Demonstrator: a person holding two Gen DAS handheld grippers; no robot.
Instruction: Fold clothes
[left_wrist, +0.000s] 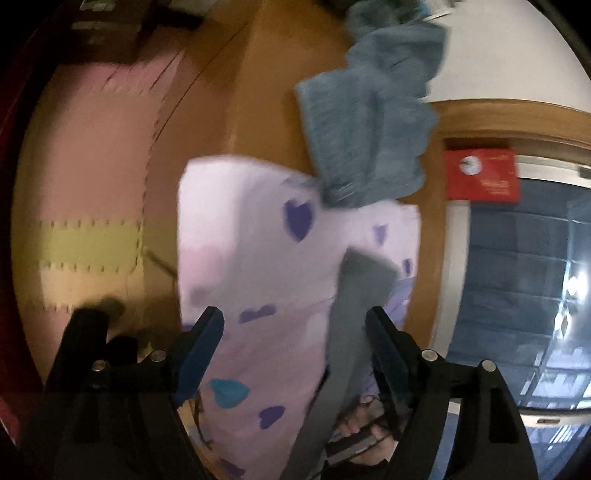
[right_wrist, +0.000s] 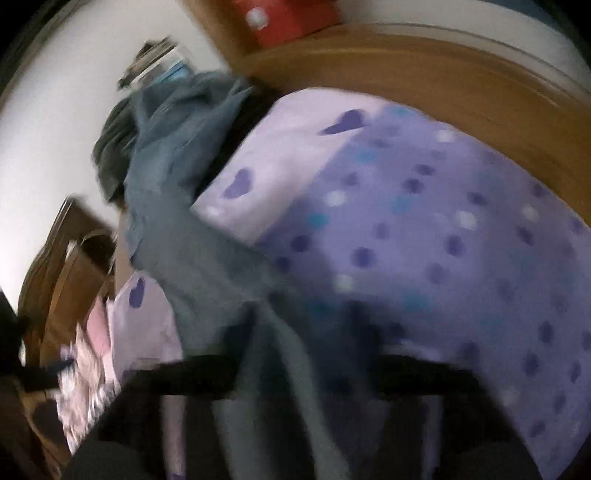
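Note:
A pale lilac cloth with purple hearts (left_wrist: 258, 240) lies spread on the wooden surface (left_wrist: 258, 92). My left gripper (left_wrist: 293, 321) hovers over it, open, with its jaws wide apart. A grey strip of cloth (left_wrist: 354, 295) hangs just inside the right finger, and neither pad presses on it. A blue-grey garment (left_wrist: 369, 122) lies crumpled beyond the lilac cloth. In the blurred right wrist view, my right gripper (right_wrist: 303, 369) stands open over a purple dotted cloth (right_wrist: 424, 240). The grey cloth (right_wrist: 229, 266) runs down between its dark fingers. The lilac heart cloth (right_wrist: 295, 155) and the blue-grey garment (right_wrist: 177, 147) lie further off.
Pink and yellow foam mats (left_wrist: 92, 166) cover the floor on the left. A red box (left_wrist: 482, 175) stands by a dark window (left_wrist: 517, 277); the red box (right_wrist: 288, 18) also shows in the right wrist view. A hand (left_wrist: 362, 421) shows under the left gripper. More patterned laundry (right_wrist: 88, 362) lies at the left.

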